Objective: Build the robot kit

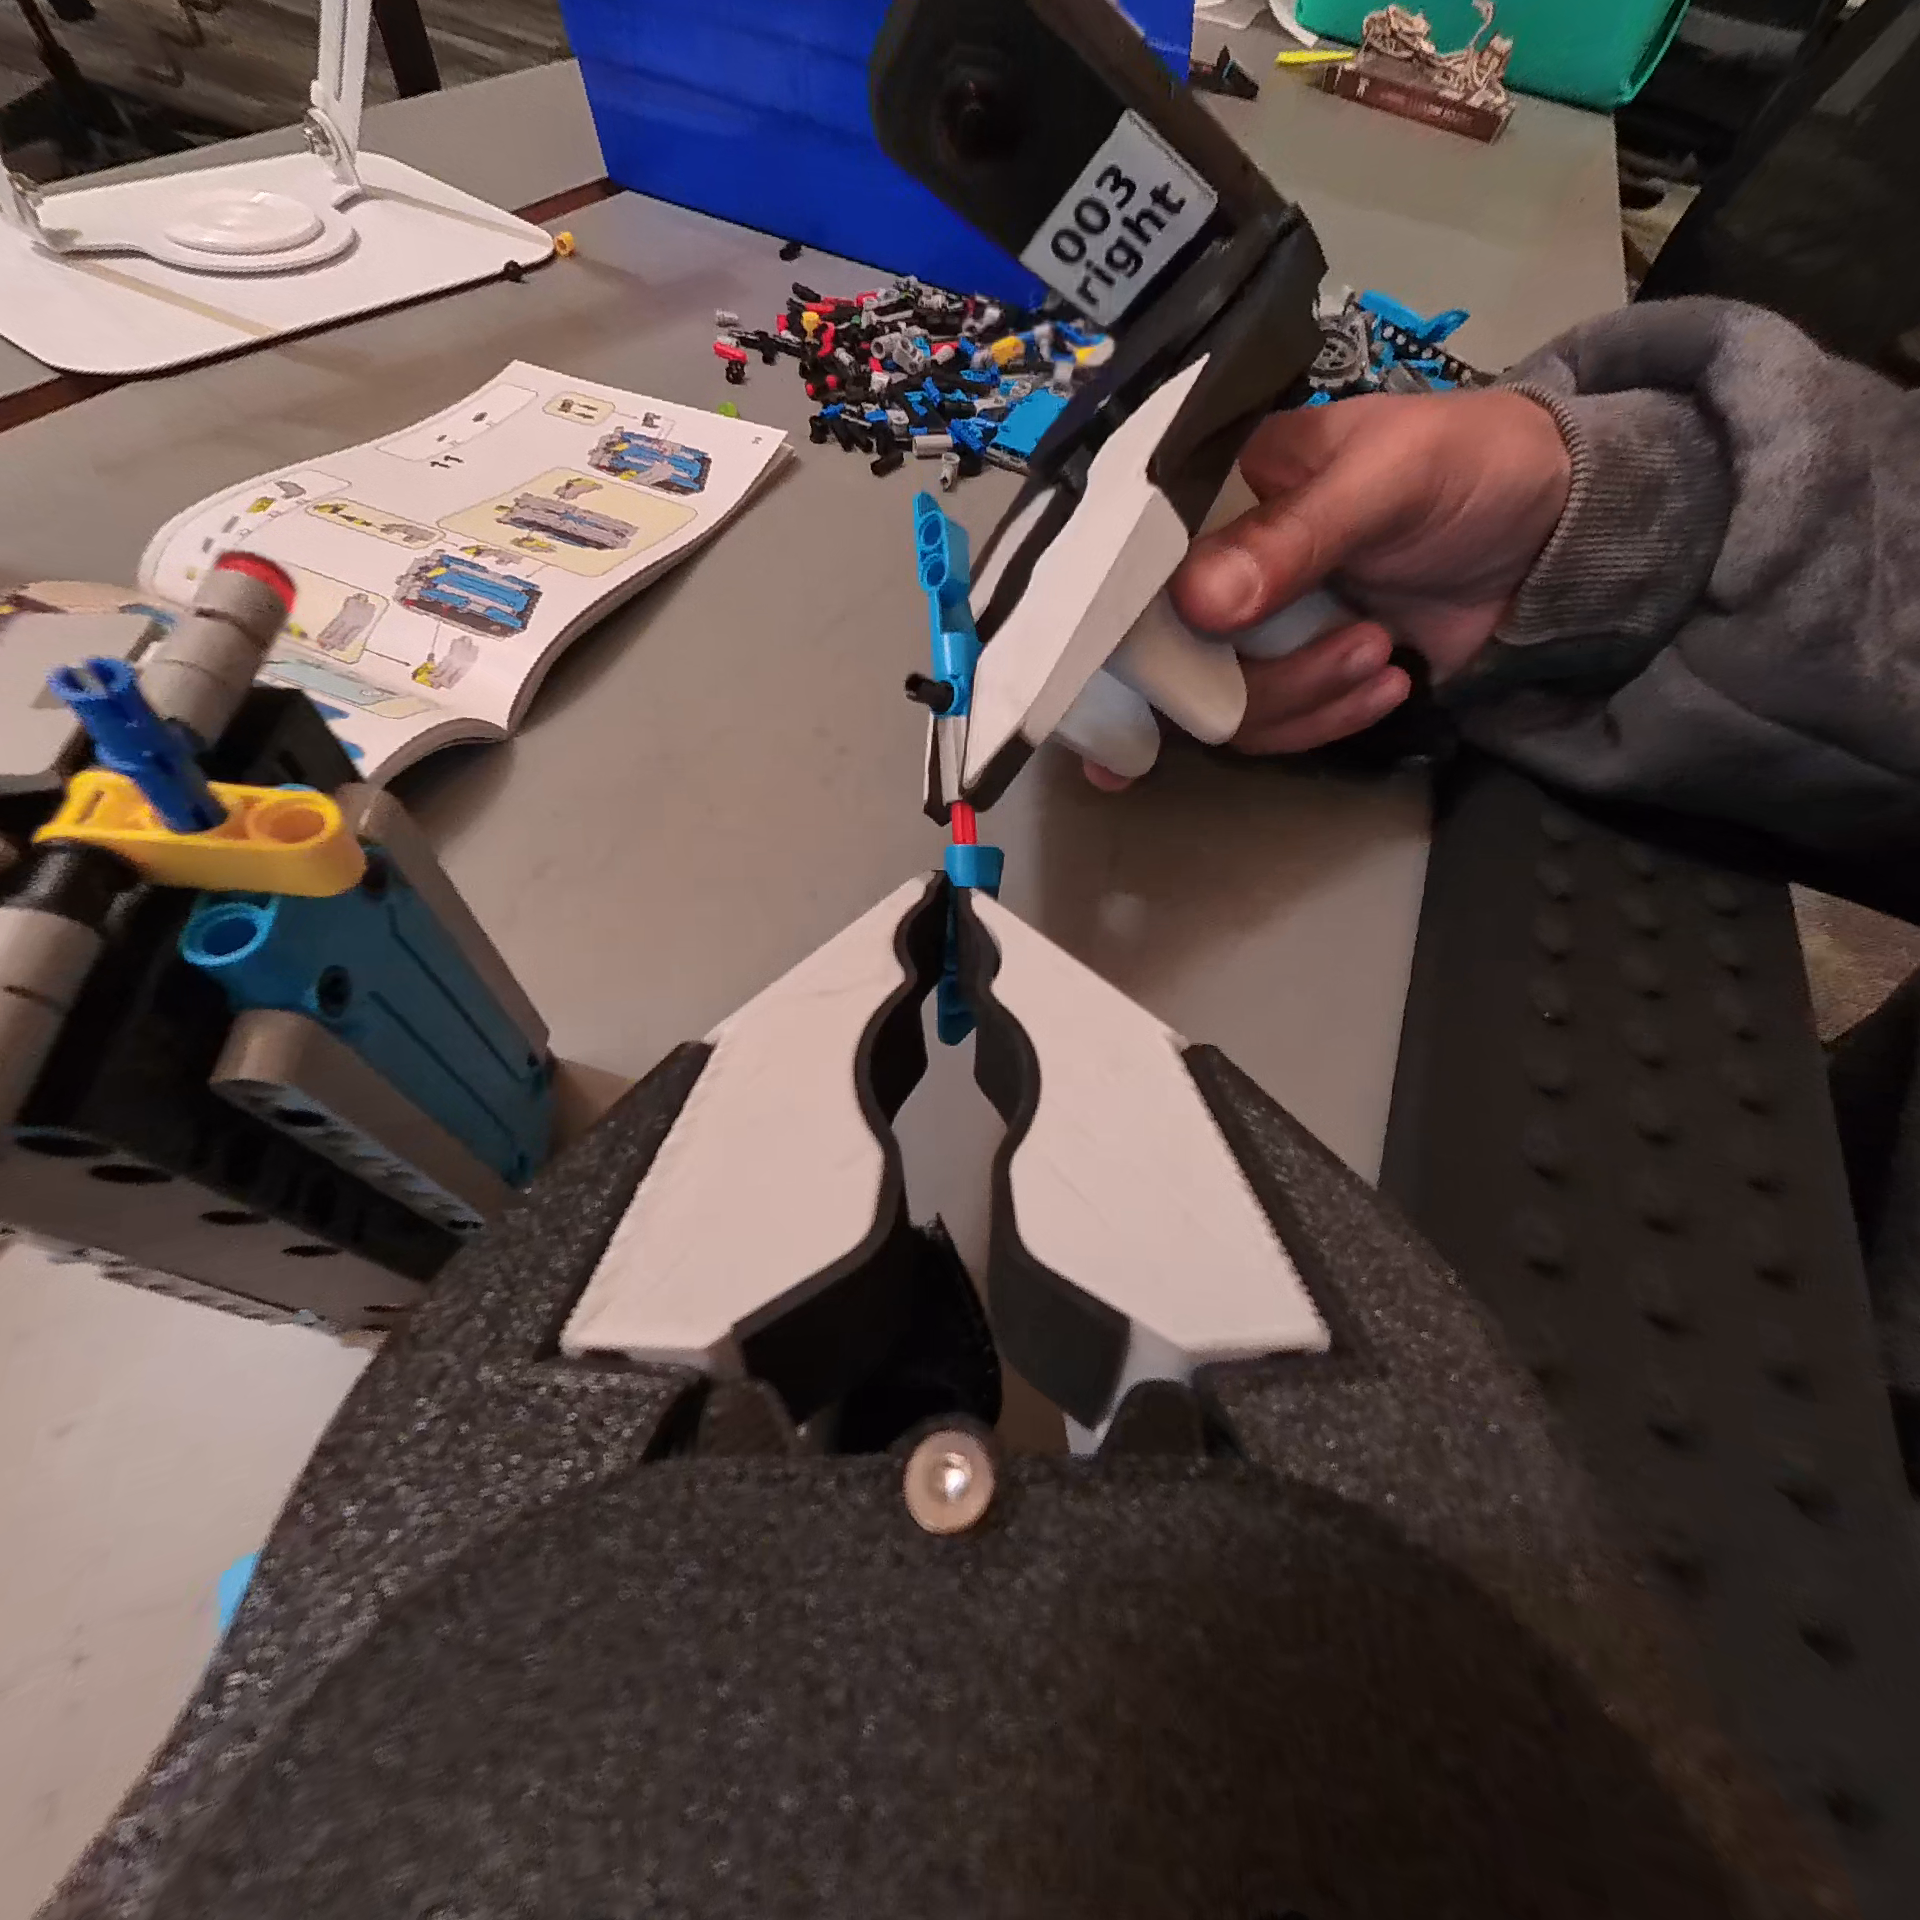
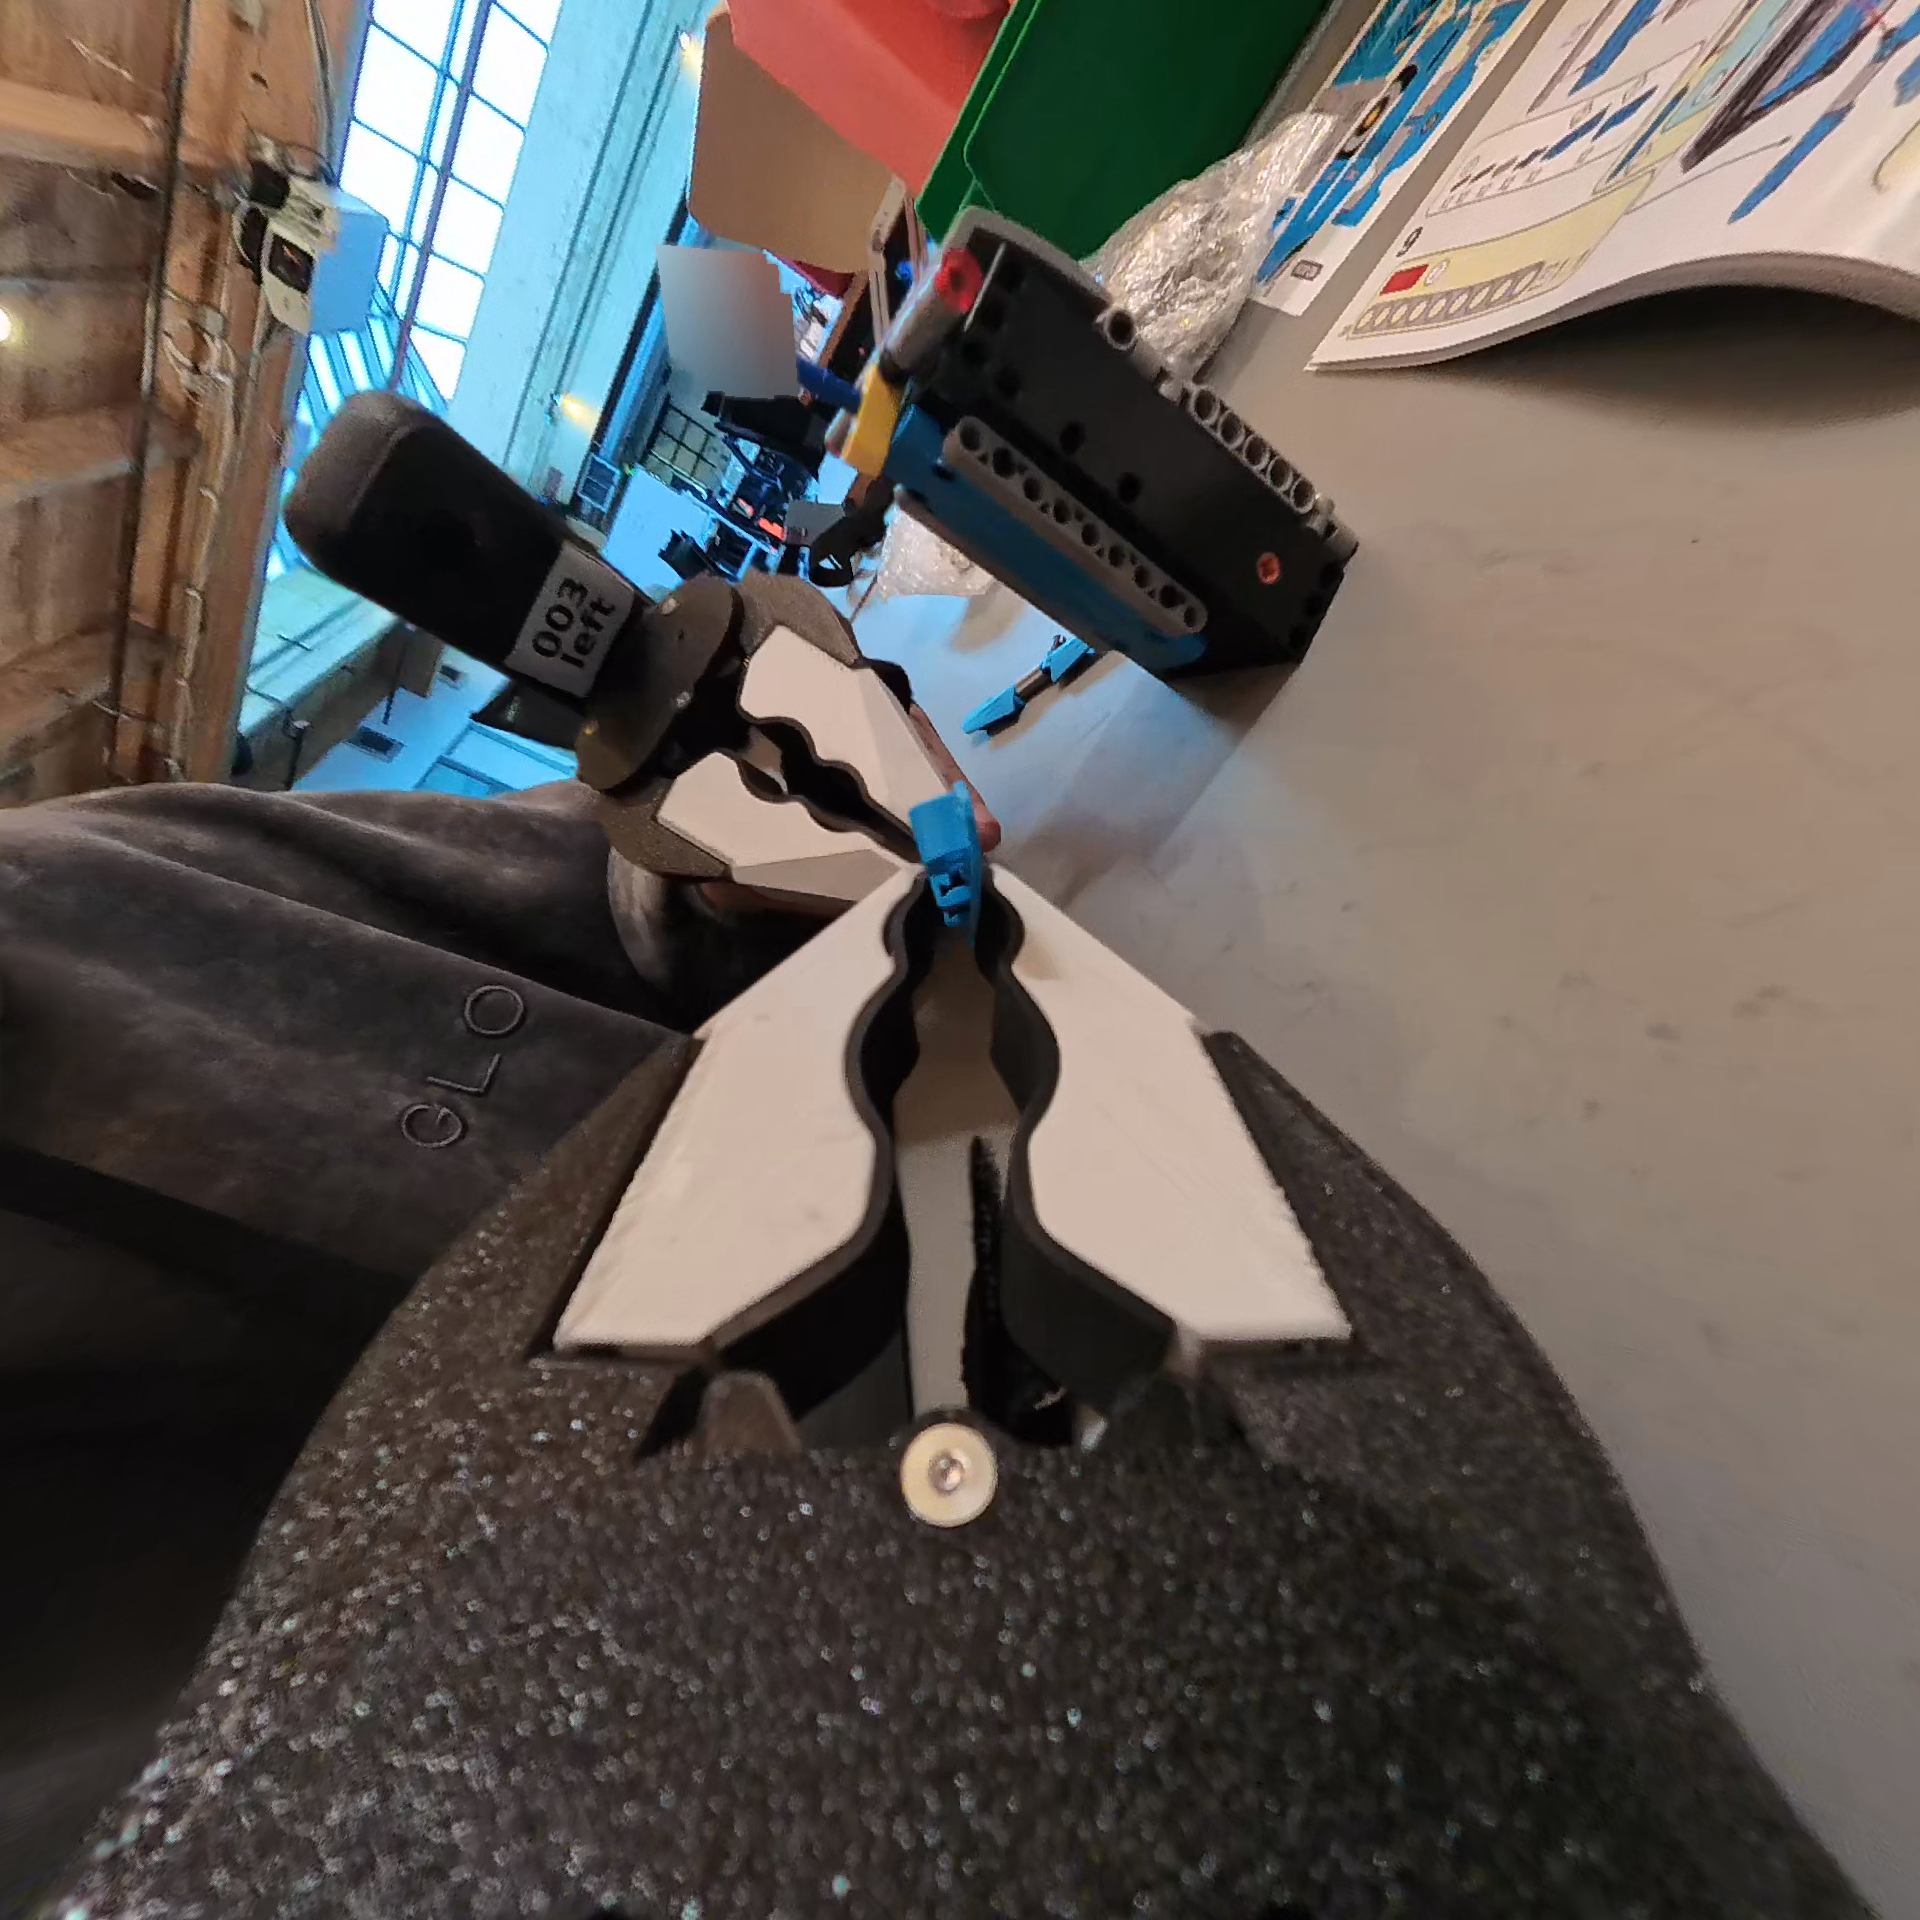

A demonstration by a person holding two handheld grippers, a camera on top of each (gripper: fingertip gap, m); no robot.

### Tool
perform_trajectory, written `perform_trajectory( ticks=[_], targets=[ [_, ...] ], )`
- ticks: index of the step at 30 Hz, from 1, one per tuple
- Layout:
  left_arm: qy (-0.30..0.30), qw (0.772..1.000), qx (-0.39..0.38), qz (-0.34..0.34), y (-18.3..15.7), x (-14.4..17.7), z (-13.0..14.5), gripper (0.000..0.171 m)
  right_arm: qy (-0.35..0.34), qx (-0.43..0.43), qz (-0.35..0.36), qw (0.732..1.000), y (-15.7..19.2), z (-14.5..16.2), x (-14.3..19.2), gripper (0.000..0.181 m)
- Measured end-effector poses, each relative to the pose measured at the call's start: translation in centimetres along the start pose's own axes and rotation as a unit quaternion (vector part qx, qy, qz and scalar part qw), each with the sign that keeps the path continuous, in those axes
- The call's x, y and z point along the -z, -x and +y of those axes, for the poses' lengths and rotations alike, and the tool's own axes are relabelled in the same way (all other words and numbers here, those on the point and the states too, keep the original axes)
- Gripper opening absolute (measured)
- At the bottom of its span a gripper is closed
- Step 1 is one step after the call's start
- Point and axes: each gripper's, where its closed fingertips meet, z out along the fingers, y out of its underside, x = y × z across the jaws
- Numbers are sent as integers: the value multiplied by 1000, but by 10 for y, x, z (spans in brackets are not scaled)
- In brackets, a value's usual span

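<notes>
Left tool [image 1: 951, 894] pinching thin blue plastic brick piece [image 1: 953, 997] at tips; right tool [image 1: 961, 800] clamped on small blue-and-white brick assembly [image 1: 948, 613], both above grey tabletop [image 1: 727, 748], tips nearly touching; open instruction booklet [image 1: 468, 540] behind

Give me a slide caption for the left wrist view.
Left gripper and right gripper pinch opposite ends of a small blue brick assembly above the grey table.
</notes>
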Motion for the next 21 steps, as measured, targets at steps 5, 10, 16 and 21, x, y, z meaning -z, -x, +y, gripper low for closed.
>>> perform_trajectory(
  ticks=[5,10,16,21],
  targets=[
    [0,1000,14,3,1,0,1,0,5,25,21,999,-2,2,-2,7],
    [-9,998,59,13,4,1,-2,0,-21,27,27,999,-2,-4,-3,7],
    [-24,991,125,42,5,2,-5,0,-30,52,41,997,0,-7,-5,7],
    [-61,987,138,61,4,6,-18,0,-61,24,-8,998,9,-16,0,6]
  ],
)
